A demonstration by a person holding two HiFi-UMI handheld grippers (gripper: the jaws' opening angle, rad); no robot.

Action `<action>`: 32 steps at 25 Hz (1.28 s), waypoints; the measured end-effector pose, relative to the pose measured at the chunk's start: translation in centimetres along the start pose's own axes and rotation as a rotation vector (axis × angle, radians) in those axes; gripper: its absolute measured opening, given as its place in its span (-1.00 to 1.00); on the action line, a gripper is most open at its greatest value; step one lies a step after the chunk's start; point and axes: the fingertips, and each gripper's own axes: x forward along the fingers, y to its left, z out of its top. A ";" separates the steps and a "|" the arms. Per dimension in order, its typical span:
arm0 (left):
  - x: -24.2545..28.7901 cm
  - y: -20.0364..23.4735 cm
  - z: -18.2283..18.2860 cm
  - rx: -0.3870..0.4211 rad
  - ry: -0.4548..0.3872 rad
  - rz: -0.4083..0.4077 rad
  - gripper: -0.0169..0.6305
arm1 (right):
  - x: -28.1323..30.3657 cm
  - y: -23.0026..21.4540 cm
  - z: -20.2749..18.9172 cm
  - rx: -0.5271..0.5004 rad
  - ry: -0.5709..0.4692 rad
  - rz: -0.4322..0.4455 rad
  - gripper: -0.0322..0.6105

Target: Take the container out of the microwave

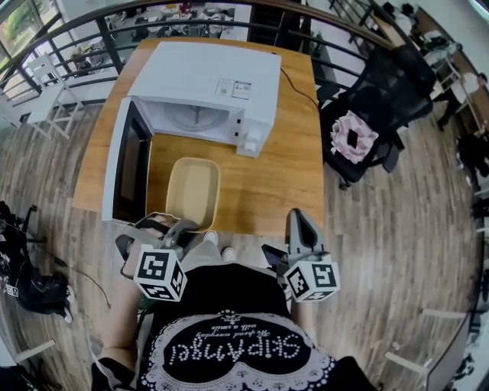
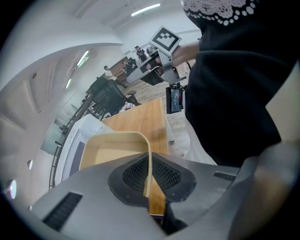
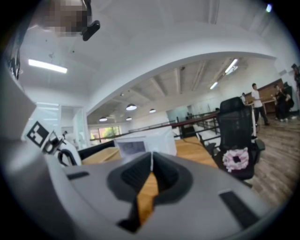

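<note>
The beige oblong container (image 1: 192, 189) is outside the white microwave (image 1: 210, 84), over the wooden table (image 1: 283, 183) just in front of the open cavity. My left gripper (image 1: 186, 224) holds it by the near rim. In the left gripper view the container's thin wall (image 2: 149, 161) is pinched between the black pads of the left gripper (image 2: 148, 177), and the container (image 2: 110, 152) is empty inside. The microwave door (image 1: 126, 164) stands open to the left. My right gripper (image 1: 296, 218) hovers at the table's front edge, and in the right gripper view the right gripper (image 3: 151, 166) is shut on nothing.
A black office chair (image 1: 382, 99) with a pink cloth (image 1: 353, 137) on it stands right of the table. A metal railing (image 1: 191, 23) runs behind the table. Black bags (image 1: 30, 282) lie on the wooden floor at left. A cable (image 1: 298, 88) trails behind the microwave.
</note>
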 end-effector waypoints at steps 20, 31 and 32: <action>-2.1 -3.5 -2.0 -0.091 0.094 -0.049 -0.83 | 0.1 -1.2 -0.2 -0.006 0.019 0.019 -0.79; -2.5 -3.1 -1.0 -0.073 0.093 -0.050 -0.83 | -0.4 -2.2 0.4 -0.009 0.019 0.007 -0.79; -2.5 -2.9 -1.0 -0.070 0.093 -0.049 -0.83 | -0.4 -2.3 0.5 -0.009 0.015 0.005 -0.79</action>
